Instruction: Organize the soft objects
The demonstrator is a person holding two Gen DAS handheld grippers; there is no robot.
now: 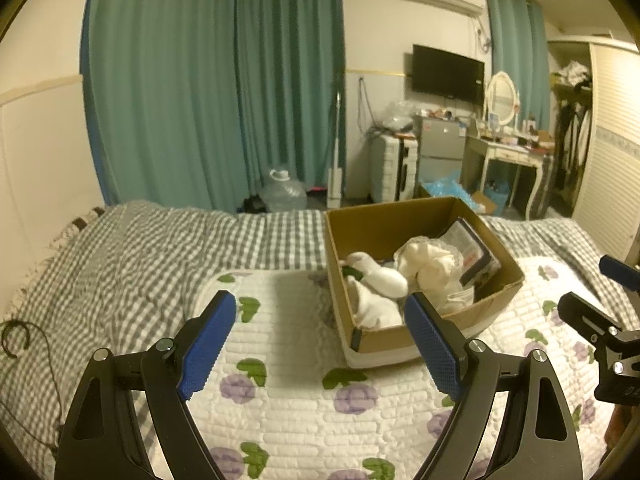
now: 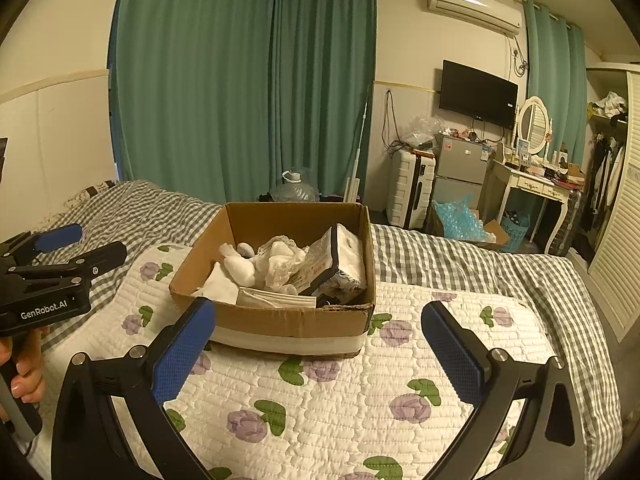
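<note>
A cardboard box sits on the bed, resting on a white quilted pad printed with purple flowers and green leaves, and everything worth noting can be placed from that box. Inside it lies a heap of soft white things: rolled white socks toward the side nearest the curtains, a crumpled cream cloth with a lacy edge in the middle, and a pack of tissues leaning tilted against the wall farthest from the curtains. A flat folded white piece lies against the box's near wall.

The left gripper hangs just in front of the box's near corner, its blue-padded fingers spread wide with nothing between them; only the floral pad shows in the gap. The right gripper hovers in front of the box's near wall, jaws likewise wide apart and empty, with the box framed between the fingertips. Neither touches the box.

Beyond the box a grey-and-white checked blanket covers the rest of the bed. Farther back stand green curtains, a clear water jug on the floor, a white suitcase, a wall-mounted television and a dressing table with an oval mirror.
</note>
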